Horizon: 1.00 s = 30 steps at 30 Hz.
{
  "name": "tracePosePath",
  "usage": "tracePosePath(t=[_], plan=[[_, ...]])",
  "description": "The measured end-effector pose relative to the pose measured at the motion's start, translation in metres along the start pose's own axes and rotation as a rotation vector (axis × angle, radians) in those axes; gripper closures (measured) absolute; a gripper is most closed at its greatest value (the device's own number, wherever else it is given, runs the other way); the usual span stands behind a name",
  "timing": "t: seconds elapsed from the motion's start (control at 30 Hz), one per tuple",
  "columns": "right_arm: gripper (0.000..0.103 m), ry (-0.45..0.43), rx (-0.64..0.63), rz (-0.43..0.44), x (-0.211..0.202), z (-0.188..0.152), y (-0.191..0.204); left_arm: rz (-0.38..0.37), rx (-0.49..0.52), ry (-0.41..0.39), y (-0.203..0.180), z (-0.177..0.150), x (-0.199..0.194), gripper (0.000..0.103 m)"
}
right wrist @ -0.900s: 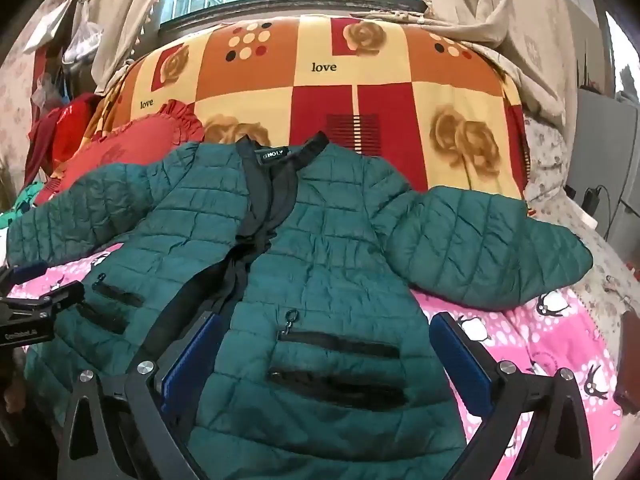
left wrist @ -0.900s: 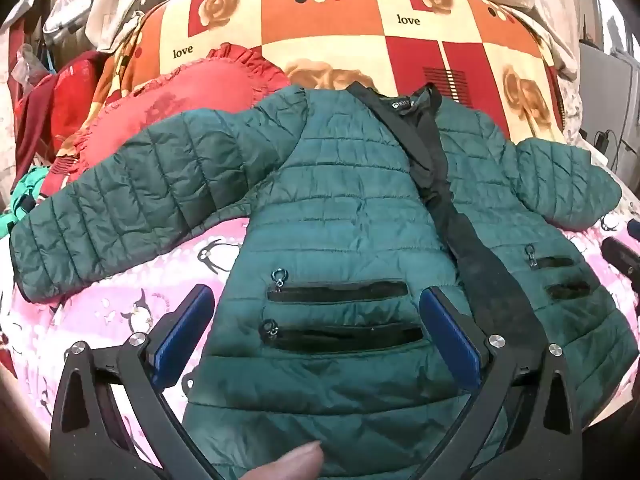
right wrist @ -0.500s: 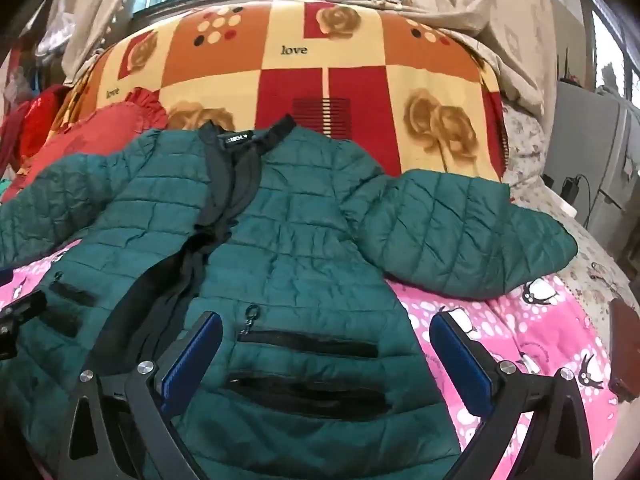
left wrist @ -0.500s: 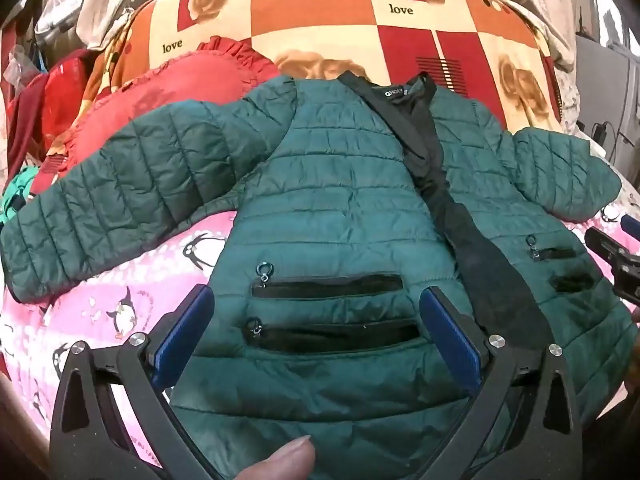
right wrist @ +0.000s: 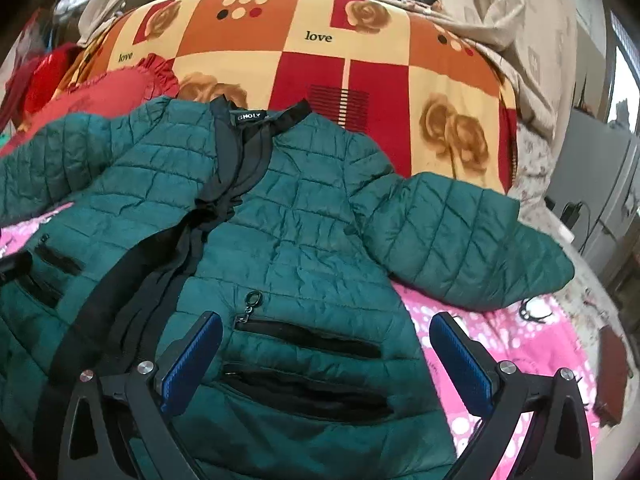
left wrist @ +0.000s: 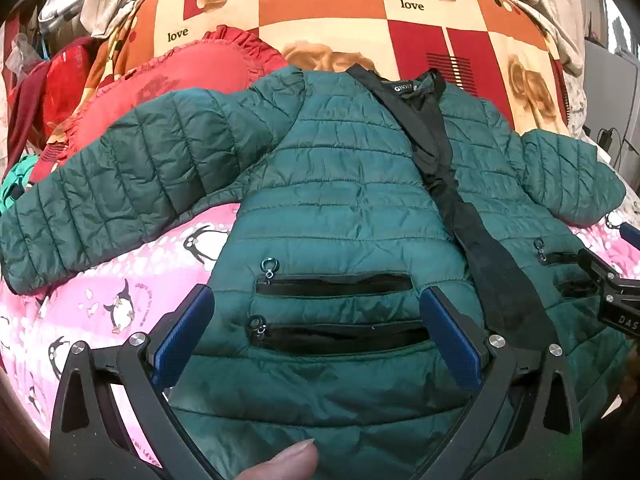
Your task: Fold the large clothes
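We've got the green puffer jacket (left wrist: 340,200) laid flat, front up, on the pink penguin sheet (left wrist: 120,280), sleeves spread out. Left gripper (left wrist: 316,336) and right gripper (right wrist: 324,360) both hover over its pockets, fingers wide apart, holding nothing.

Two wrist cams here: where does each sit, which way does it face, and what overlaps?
Left wrist: on the left gripper, angled down at the green jacket; own open fingers and a fingertip show.
Right wrist: on the right gripper, angled down at the jacket's other half; own open fingers show.
Shared: jacket, patterned blanket, pink penguin sheet.
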State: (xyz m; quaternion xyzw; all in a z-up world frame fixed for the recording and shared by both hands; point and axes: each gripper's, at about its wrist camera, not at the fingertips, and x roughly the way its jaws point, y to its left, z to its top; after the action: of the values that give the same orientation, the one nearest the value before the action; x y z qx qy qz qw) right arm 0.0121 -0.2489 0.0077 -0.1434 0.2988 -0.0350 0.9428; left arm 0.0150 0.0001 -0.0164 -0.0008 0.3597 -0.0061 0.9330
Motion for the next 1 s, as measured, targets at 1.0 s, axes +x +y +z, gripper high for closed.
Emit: tracePosePath(t=[1.0], plan=[[0.0, 0.021, 0.109, -0.032, 0.002, 0.002, -0.028, 0.012, 0.007, 0.012, -0.003, 0.0, 0.001, 0.0]])
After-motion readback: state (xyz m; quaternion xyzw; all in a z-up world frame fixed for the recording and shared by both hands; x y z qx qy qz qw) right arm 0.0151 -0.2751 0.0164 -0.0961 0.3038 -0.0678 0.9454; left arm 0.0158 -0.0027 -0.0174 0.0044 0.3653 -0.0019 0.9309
